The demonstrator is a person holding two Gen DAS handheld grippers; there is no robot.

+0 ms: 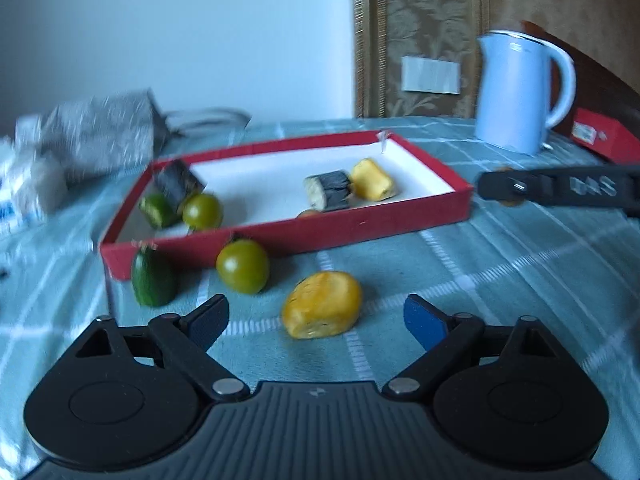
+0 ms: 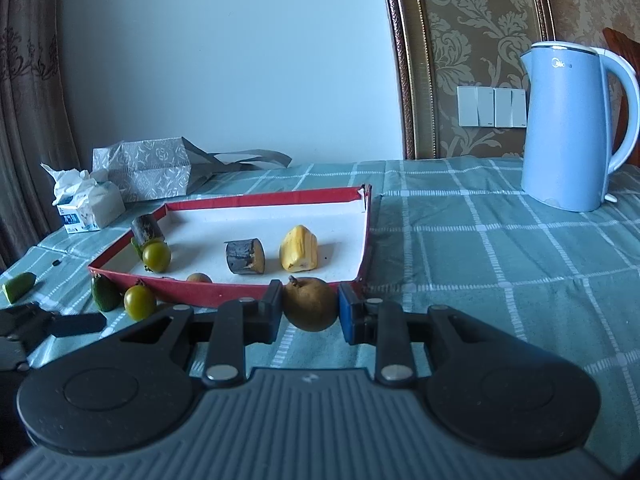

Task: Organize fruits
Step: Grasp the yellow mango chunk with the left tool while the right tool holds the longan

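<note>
Surface: checked green tablecloth (image 2: 480, 240).
Red tray (image 2: 224, 292): several pieces inside.
Left gripper (image 1: 316, 316): spread wide, yellow fruit (image 1: 322, 305) loose before tray.
Right gripper (image 2: 310, 312): clamped on brown fruit (image 2: 310, 303), near tray's front.
Left: green tomato (image 1: 243, 266), others.

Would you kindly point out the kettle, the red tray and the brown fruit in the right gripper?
kettle (image 2: 568, 136), right wrist view, middle of its blue body.
red tray (image 2: 240, 294), right wrist view, near wall.
brown fruit (image 2: 310, 304), right wrist view, centre of its skin.
</note>
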